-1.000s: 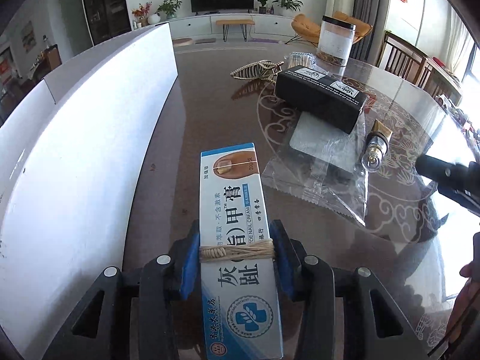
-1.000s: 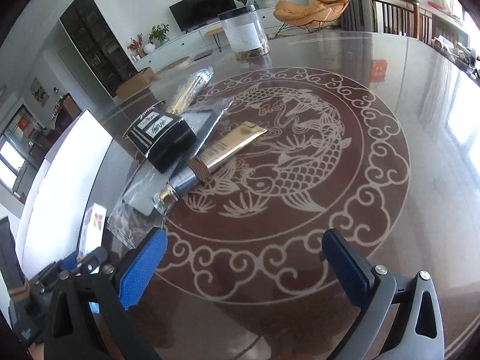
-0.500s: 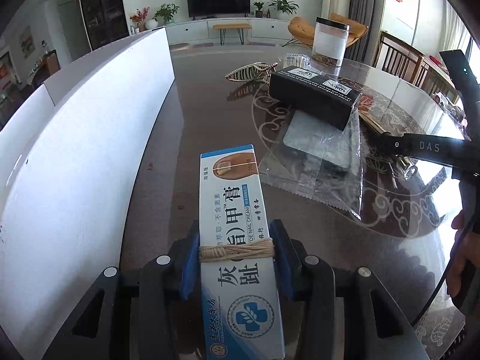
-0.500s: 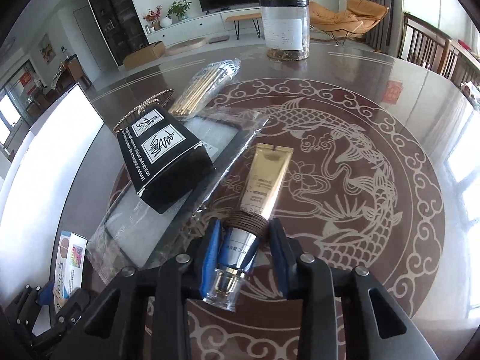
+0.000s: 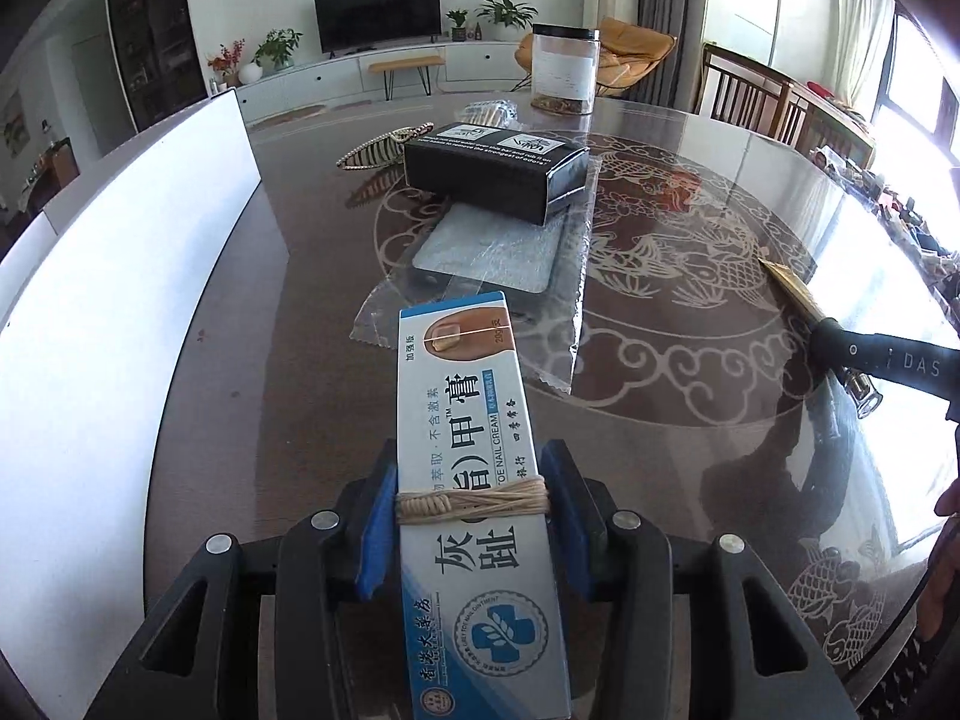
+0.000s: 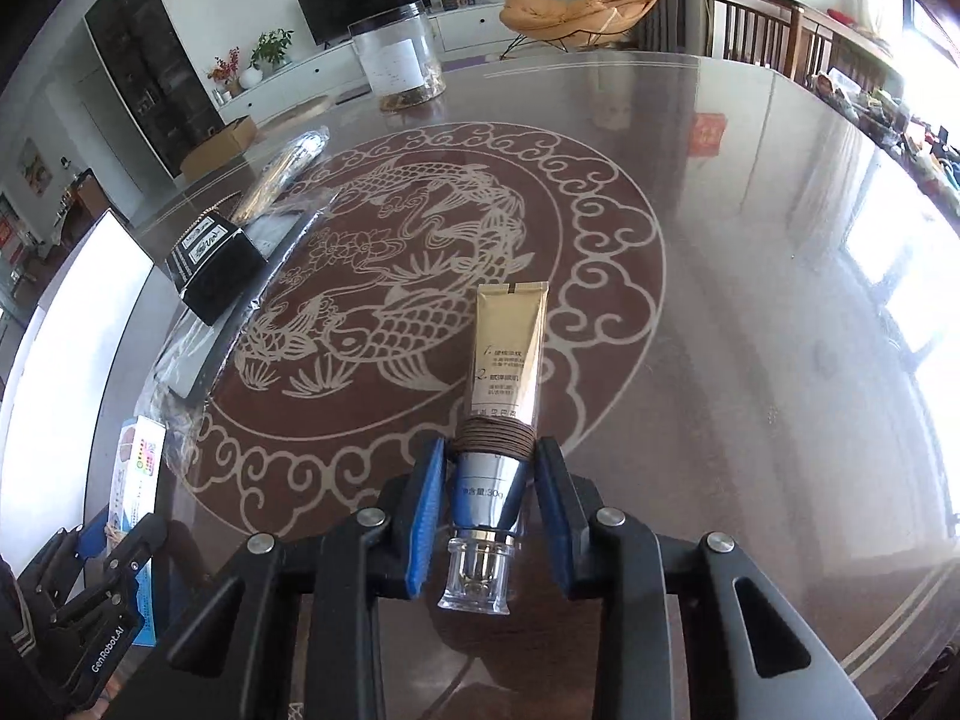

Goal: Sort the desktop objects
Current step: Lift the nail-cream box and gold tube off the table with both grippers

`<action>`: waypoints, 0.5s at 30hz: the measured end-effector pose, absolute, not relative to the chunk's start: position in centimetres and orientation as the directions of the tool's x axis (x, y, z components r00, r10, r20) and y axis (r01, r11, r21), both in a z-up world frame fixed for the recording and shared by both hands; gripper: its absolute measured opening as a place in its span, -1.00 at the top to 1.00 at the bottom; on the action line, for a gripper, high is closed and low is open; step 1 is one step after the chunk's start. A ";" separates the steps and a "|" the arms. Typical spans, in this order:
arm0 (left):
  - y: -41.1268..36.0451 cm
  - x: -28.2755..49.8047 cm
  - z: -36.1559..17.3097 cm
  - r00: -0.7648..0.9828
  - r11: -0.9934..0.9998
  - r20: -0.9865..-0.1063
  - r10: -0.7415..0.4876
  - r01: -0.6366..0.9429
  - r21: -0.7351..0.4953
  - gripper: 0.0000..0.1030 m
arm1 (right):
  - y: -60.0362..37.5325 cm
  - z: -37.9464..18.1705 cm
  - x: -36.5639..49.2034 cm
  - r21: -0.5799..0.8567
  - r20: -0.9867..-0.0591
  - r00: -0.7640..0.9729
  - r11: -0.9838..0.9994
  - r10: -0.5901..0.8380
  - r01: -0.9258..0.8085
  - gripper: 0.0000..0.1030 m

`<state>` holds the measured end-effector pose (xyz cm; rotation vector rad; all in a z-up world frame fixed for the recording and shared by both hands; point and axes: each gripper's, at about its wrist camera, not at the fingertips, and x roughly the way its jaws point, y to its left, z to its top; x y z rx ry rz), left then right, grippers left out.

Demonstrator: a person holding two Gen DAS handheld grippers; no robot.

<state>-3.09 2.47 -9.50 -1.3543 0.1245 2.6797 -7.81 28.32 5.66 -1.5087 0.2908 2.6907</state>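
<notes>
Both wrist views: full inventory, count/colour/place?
nail cream box: 1, white and blue, between the left pads
gold tube: 1, gold with silver neck, clear cap, between the right pads
black box: 1, black, on the clear bag
clear bag: 1, transparent, mid table
striped hair clip: 1, black and gold, beside the black box
jar: 1, clear, far table edge
table: 1, brown with fish motif
left hand-held gripper: jaws opening, box between them
right hand-held gripper: gripping the tube
</notes>
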 end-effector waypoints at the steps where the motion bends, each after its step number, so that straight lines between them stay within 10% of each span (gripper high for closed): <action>1: 2.5 -3.3 -9.5 -0.584 -0.988 -0.807 0.083 -0.156 0.011 -0.06 | 28.1 5.7 -7.9 0.128 -0.846 -0.531 -0.984 -0.044 -0.124 0.28; 3: 2.2 -3.9 -9.7 -0.578 -0.991 -0.813 0.061 -0.132 0.019 -0.41 | 28.1 5.5 -8.0 0.118 -0.845 -0.533 -0.985 -0.033 -0.126 -0.51; 5: 1.3 -4.4 -10.0 -0.568 -0.995 -0.822 0.051 -0.102 0.009 -0.81 | 28.2 5.1 -8.0 0.124 -0.841 -0.540 -0.984 -0.036 -0.128 -0.80; 15: 0.7 -4.7 -10.6 -0.569 -0.997 -0.822 0.032 -0.074 0.013 -1.00 | 26.0 4.1 -8.7 -0.008 -0.853 -0.520 -0.998 0.042 -0.068 -1.00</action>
